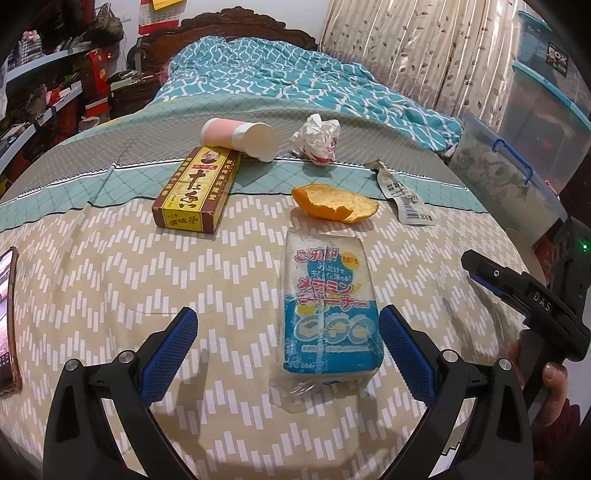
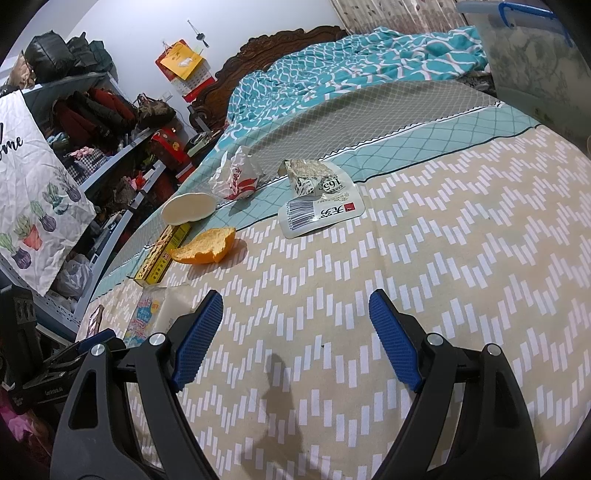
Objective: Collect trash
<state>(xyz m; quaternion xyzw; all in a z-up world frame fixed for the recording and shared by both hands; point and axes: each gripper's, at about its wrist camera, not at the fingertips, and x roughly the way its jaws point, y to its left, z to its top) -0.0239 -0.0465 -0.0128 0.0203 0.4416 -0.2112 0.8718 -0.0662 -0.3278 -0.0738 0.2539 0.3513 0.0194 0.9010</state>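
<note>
- Bed (image 1: 110,280): bears every item listed below.
- Sponge packet (image 1: 330,314): nearest in the left wrist view, lying flat between the spread fingers of the left gripper (image 1: 288,354), touching neither.
- Orange peel (image 1: 334,206): just behind the packet.
- Spice box (image 1: 195,190): left of the peel, lying flat.
- Paper cup (image 1: 242,138): on its side behind the box, its rim apparently touching the box's far end.
- Crumpled wrapper (image 1: 317,142): right of the cup, behind the peel.
- Torn sachet (image 1: 404,199): right of the peel, flat.
- Phone (image 1: 7,317): far left edge, well apart from the trash.
- Quilt (image 1: 295,77): bunched behind everything, towards the headboard (image 1: 236,26).
- Storage bin (image 1: 506,166): right of the bed.
- Right gripper (image 2: 295,332): over bare bedding, nothing between its fingers.
</note>
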